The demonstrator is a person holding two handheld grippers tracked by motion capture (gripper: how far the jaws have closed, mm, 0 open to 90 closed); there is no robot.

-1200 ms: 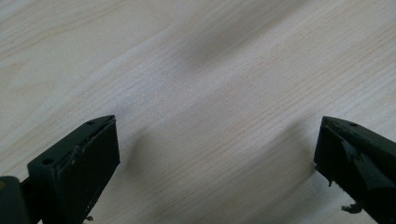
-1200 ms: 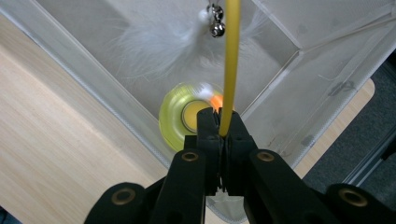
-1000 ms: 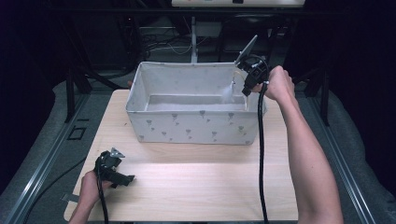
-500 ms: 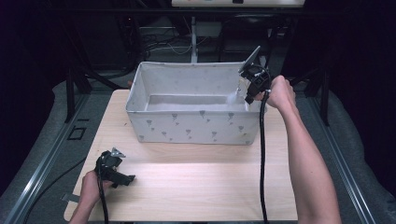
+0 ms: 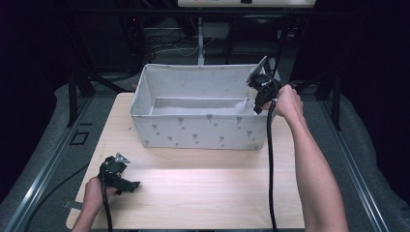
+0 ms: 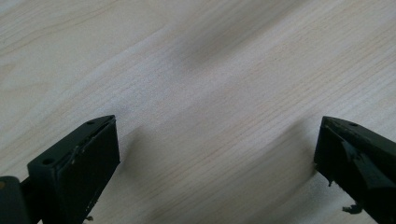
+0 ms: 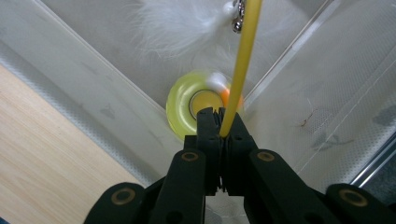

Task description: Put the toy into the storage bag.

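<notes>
Pale wooden counter (image 5: 203,193) carrying a fabric bin (image 5: 198,130). Right hand-held gripper (image 7: 219,128), clamped on a yellow wand (image 7: 243,60), hangs over the bin's right corner; release seemingly remains. Left hand-held gripper (image 6: 215,163), jaws apart, rests well outside the bin.

The high view looked forward and down from above the person's side, taking in the whole table (image 5: 193,193) with the fabric bin (image 5: 198,130) at frame centre. The left gripper view sat very close over bare table wood, its jaws rising from the lower corners. The right gripper view peered steeply down into the bin, sharing its inner wall and a strip of table with the high view.
</notes>
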